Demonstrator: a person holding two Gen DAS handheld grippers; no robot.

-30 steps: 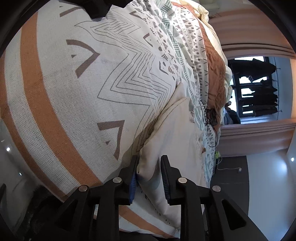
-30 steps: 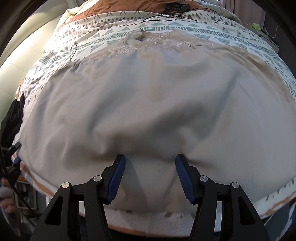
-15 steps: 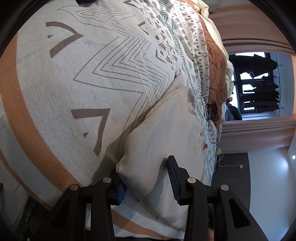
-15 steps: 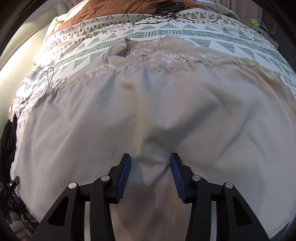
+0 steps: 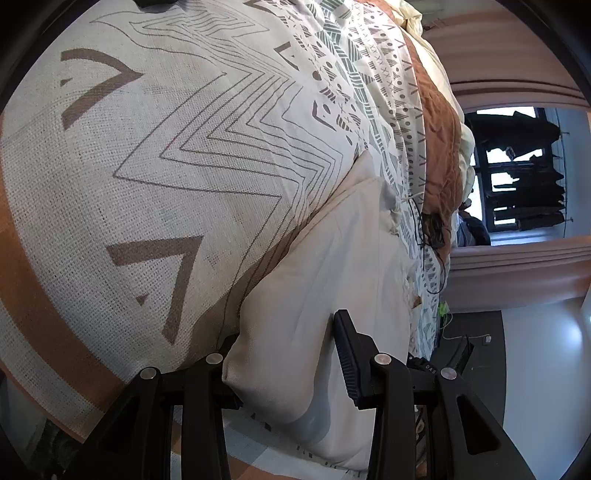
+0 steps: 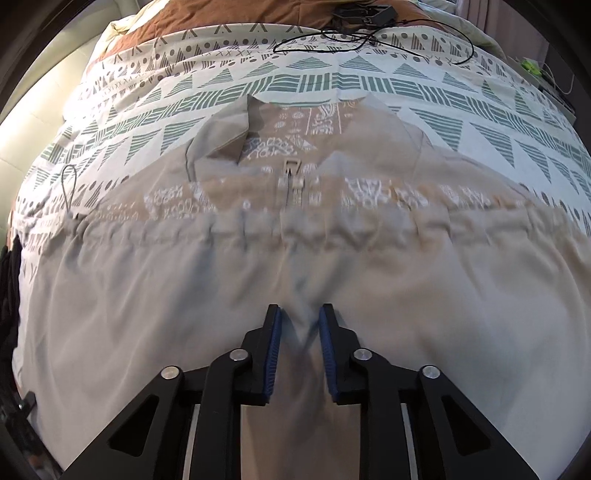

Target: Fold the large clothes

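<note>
A large beige jacket point(image 6: 424, 288) lies spread on the patterned bedspread point(image 6: 369, 85), collar and zipper point(image 6: 291, 173) toward the far side. My right gripper point(image 6: 298, 314) is closed on a pinched ridge of the jacket's cloth near its middle. In the left wrist view the same jacket point(image 5: 332, 266) lies as a cream fold along the bed. My left gripper point(image 5: 284, 339) is wide open and straddles the jacket's folded edge; the left finger is hidden under the cloth.
A black cable and charger point(image 6: 362, 18) lie on the bed beyond the collar. A thin wire loop point(image 6: 68, 184) lies at the left. Black items point(image 6: 9, 280) sit at the bed's left edge. A window and curtains point(image 5: 517, 177) are beyond the bed.
My right gripper closed from wide open onto a pinch of jacket cloth and pushed forward toward the collar. My left gripper opened from nearly shut and slid around the jacket's edge.
</note>
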